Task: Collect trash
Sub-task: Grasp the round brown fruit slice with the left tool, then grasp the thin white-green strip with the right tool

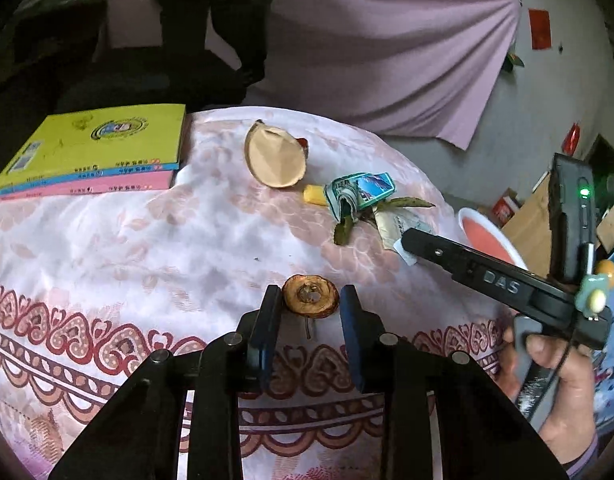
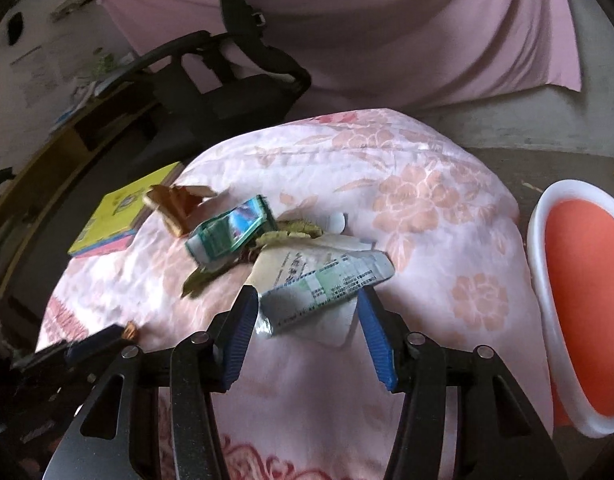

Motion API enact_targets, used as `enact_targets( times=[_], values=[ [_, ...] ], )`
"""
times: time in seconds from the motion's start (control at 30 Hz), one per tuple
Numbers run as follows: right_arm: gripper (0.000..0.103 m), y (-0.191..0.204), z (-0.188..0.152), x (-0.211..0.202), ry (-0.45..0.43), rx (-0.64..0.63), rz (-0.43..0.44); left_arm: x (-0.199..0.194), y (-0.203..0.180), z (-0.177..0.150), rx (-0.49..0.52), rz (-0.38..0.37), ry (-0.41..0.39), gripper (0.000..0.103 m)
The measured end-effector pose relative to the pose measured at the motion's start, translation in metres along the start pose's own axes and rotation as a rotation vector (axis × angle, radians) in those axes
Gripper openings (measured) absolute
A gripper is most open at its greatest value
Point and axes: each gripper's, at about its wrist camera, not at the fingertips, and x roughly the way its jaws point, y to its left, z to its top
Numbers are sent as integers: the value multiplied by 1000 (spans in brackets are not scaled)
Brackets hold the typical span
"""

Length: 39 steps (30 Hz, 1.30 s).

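A browned round fruit slice (image 1: 311,294) lies on the floral tablecloth (image 1: 147,240) between my left gripper's (image 1: 310,306) blue pads, which touch both its sides. My right gripper (image 2: 307,306) is shut on a crumpled white-and-silver wrapper (image 2: 323,284) with green print. Behind the wrapper lie a teal-blue packet (image 2: 227,232), green peel (image 2: 291,232) and a tan paper scrap (image 2: 179,204). In the left wrist view the packet (image 1: 359,192), a yellow piece (image 1: 313,194), a crushed tan paper cup (image 1: 275,160) and peel (image 1: 347,228) lie mid-table, with the right gripper's finger (image 1: 427,246) beside them.
A stack of books (image 1: 95,148) with a yellow cover lies at the table's far left. An orange bin with a white rim (image 2: 579,280) stands off the table's right edge. A black office chair (image 1: 187,32) is behind the table. A hand (image 1: 555,380) holds the right gripper.
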Motion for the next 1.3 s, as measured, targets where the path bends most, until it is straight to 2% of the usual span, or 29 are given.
enact_targets(
  times=[0.2, 0.3, 0.47, 0.63, 0.97, 1.3],
  values=[
    [50, 6, 6, 10, 4, -23, -45, -3, -1, 1, -8, -8, -7, 26],
    [33, 6, 5, 11, 4, -25, -62, -4, -1, 2, -7, -14, -9, 26],
    [23, 1, 4, 8, -8, 3, -57, -6, -1, 0, -8, -18, -11, 26],
    [8, -2, 3, 2, -32, 15, -63, -6, 0, 1, -5, -22, -17, 25],
    [5, -4, -4, -16, -105, 12, -42, -13, -2, -2, -1, -26, -43, 25],
    [7, -11, 4, 0, -46, 45, -25, -12, -3, -1, -4, -18, -33, 25]
  ],
)
